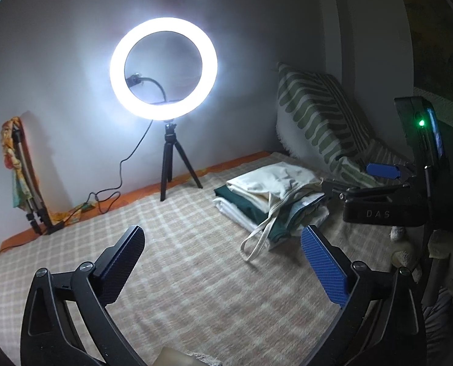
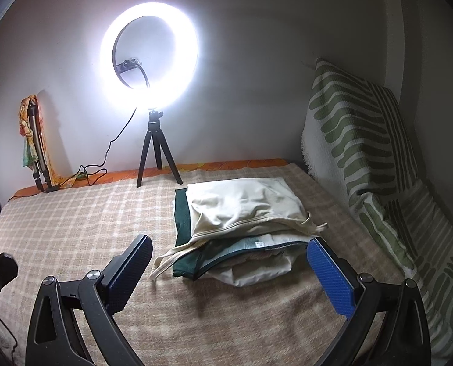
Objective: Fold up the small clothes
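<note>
A stack of small clothes [image 2: 241, 228] lies on the checked blanket [image 2: 74, 222]: a cream piece with straps on top [image 2: 241, 204], a dark green piece [image 2: 182, 222] and white pieces under it. It also shows in the left wrist view [image 1: 272, 201]. My right gripper [image 2: 229, 262] is open and empty, its fingers on either side of the stack's near edge, just above it. My left gripper [image 1: 223, 253] is open and empty, over bare blanket [image 1: 180, 259] left of the stack. The right gripper's body [image 1: 385, 201] shows at the right in the left wrist view.
A lit ring light on a black tripod [image 2: 156, 152] stands at the blanket's far edge by the wall. A folded tripod with a scarf [image 2: 34, 152] leans at the far left, its cable trailing. A green-striped cushion [image 2: 363, 152] lines the right side.
</note>
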Tool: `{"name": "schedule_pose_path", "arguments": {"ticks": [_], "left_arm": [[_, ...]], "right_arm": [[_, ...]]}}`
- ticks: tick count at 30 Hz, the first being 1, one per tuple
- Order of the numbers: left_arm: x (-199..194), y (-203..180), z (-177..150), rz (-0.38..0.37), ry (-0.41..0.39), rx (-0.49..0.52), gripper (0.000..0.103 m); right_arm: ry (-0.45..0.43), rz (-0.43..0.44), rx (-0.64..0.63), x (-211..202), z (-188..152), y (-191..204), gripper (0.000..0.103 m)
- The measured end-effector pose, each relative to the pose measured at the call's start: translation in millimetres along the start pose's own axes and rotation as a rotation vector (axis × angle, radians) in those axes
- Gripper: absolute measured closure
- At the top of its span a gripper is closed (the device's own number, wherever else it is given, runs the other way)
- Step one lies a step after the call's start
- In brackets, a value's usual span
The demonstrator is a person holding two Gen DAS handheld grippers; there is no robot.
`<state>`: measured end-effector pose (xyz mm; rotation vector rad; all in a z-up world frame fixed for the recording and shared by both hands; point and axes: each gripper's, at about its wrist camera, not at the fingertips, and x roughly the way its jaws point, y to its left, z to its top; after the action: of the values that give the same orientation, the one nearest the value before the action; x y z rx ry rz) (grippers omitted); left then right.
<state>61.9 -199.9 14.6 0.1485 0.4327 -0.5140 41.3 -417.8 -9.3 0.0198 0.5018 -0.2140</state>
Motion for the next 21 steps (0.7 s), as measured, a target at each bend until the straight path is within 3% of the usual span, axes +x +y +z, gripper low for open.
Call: {"name": "schedule_pose_path", "arguments": {"ticks": [21], "left_arm": [[3,8,-27,0.021,0.05,-0.019,0.001]], "right_arm": [[-0.037,-0.027,0.037,9,-20,13,0.0]]}}
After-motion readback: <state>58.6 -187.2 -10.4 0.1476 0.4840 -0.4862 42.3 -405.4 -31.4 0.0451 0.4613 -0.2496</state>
